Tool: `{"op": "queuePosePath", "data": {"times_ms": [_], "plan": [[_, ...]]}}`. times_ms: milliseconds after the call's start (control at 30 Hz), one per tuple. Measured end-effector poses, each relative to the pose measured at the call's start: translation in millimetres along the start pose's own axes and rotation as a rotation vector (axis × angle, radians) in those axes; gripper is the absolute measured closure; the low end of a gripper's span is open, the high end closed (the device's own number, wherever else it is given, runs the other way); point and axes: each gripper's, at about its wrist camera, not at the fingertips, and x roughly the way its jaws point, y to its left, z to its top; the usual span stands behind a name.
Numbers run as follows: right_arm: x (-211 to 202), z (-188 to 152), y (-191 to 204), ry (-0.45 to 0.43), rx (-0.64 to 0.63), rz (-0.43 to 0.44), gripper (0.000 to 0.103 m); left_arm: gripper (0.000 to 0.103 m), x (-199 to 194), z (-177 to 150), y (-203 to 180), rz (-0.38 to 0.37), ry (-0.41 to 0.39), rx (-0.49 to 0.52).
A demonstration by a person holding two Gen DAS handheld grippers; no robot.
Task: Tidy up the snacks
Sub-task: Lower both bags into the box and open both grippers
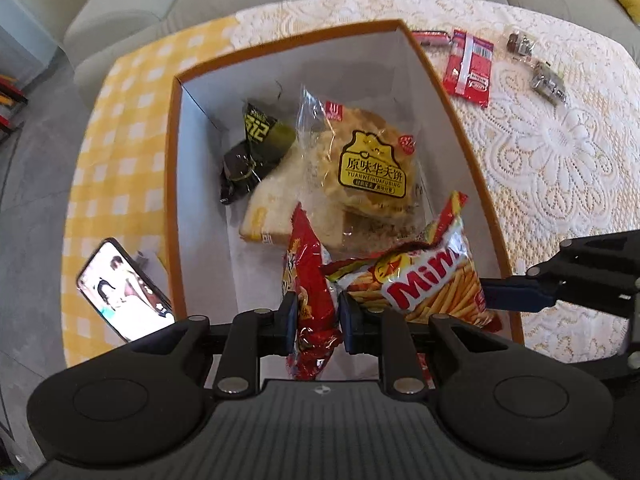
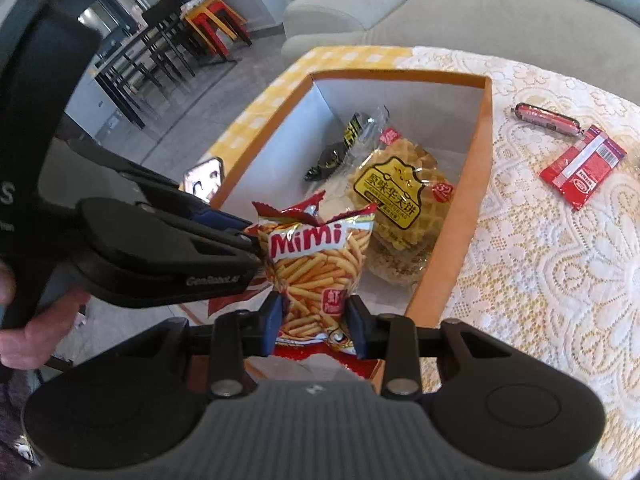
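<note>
Snacks hang over the orange box [image 1: 448,92], ready for dropping: left gripper [image 1: 318,312] jaws clench a red packet [image 1: 308,264]; right gripper [image 2: 314,316] jaws clench the Mimi bag [image 2: 316,264].

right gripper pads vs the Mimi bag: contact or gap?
Touching. The right wrist view shows the right gripper with both blue pads pressed against the sides of the Mimi bag, pinching it above the orange box.

left claw [image 1: 318,314] clamped, pointing steeply down; right claw [image 2: 314,322] clamped, angled down.
</note>
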Motion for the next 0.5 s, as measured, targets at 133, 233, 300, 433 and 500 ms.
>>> {"op": "queuePosePath", "data": {"times_ms": [133, 233, 300, 433, 500], "plan": [[8.9, 1.2, 0.4, 0.009, -0.025, -0.042, 0.069, 0.080, 8.4, 3.1, -1.0, 0.008, 0.024, 0.015], [11.5, 1.7, -0.1, 0.008, -0.019, -0.028, 0.069, 0.079, 10.8, 3.9, -1.8, 0.014, 0.033, 0.020], [11.1, 2.1, 0.1, 0.004, -0.019, -0.031, 0.069, 0.079, 11.5, 4.7, -1.7, 0.012, 0.037, 0.016], [10.5, 2.8, -1.0, -0.006, -0.021, -0.034, 0.062, 0.070, 8.1, 5.2, -4.3, 0.012, 0.025, 0.024], [8.7, 2.3, -1.9, -0.011, -0.018, -0.033, 0.061, 0.065, 4.7, 5.6, -6.1, 0.019, 0.009, 0.030]]}}
